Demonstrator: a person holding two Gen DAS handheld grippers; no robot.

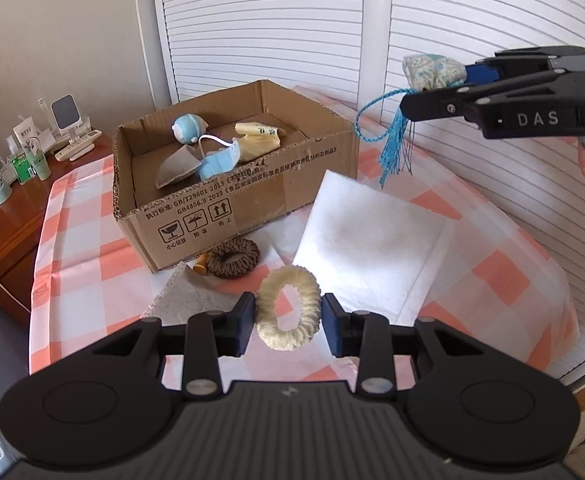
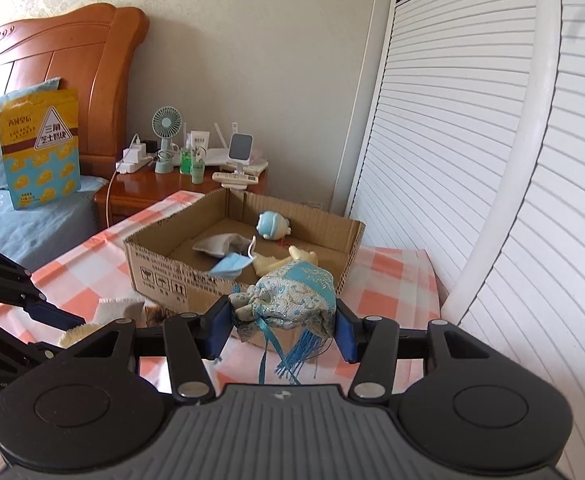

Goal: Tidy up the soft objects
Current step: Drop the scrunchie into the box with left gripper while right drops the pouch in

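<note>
Checkered table (image 1: 92, 280) with cardboard box (image 1: 196, 216) at left-wrist frame centre; left claw (image 1: 288, 316) grips cream scrunchie (image 1: 288, 308) at lower centre. Right-wrist view: right claw (image 2: 282, 326) clamps blue sachet (image 2: 292, 300), lower centre, before the box.

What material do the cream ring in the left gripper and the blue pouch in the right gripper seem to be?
Cream ring-shaped scrunchie: probably fuzzy ribbed plush or yarn, matte. Blue drawstring pouch: apparently woven brocade, slightly glossy, with glinting pattern, cord and tassel.
</note>
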